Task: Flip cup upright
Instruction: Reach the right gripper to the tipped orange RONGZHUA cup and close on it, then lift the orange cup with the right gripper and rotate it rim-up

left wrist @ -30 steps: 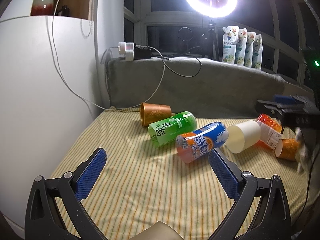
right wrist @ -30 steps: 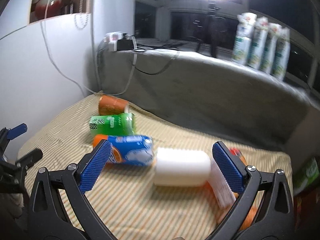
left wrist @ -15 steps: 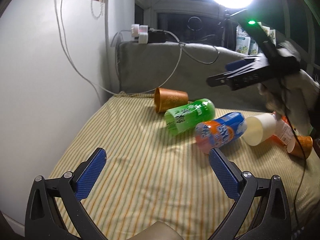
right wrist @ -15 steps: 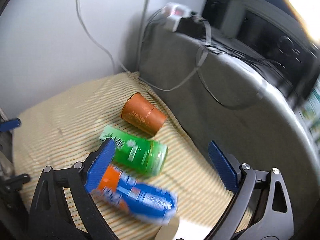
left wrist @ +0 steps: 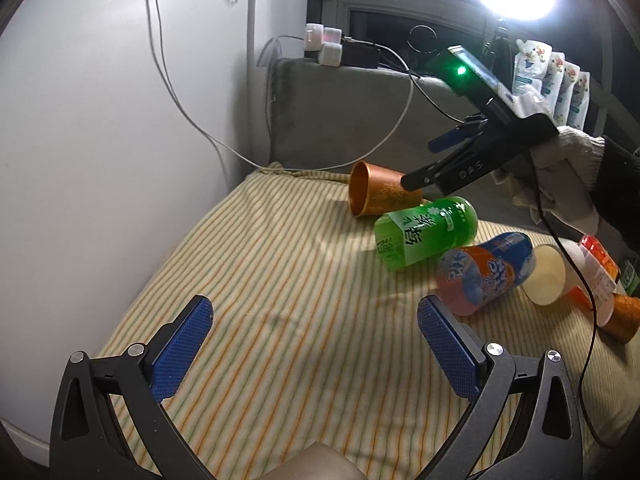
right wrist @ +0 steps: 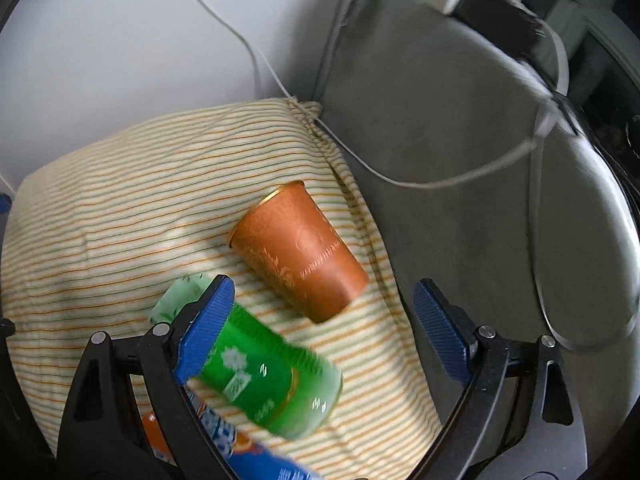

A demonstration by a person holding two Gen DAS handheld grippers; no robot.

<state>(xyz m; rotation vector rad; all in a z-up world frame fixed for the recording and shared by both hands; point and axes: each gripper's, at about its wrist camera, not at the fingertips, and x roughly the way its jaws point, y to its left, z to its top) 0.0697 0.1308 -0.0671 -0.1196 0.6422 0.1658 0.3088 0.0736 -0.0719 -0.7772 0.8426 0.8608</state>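
- The white wall [left wrist: 100, 128] bounds the striped cloth [left wrist: 280, 320] on the left, and a grey padded backrest [left wrist: 340, 120] closes its far edge; the near left stretch of cloth is open room, with the clutter lying in a row toward the right.
- The left tongs [left wrist: 314, 340] hang low over the near part of the cloth, jaws wide apart and holding nothing.
- The copper cup [left wrist: 378, 196] lies on its side in the far corner of the cloth, close to the backrest, its mouth facing the wall.
- Just right of it lie a green tea can [left wrist: 428, 234], a blue-and-orange can [left wrist: 484, 272], a white cup [left wrist: 550, 274], an orange bottle [left wrist: 598, 268] and a second copper cup [left wrist: 624, 318], all tipped over.
- The right tongs [right wrist: 322, 304] are spread open and empty; in the right wrist view the copper cup [right wrist: 300, 244] sits just ahead of the gap, and the green tea can [right wrist: 264, 368] lies under the left finger.
- A gloved hand [left wrist: 560, 176] holds the right tongs above the copper cup.
- Against half a second ago, the right tongs have swung left and down, from over the white cup to over the copper cup; the cans and cups on the cloth have not shifted.
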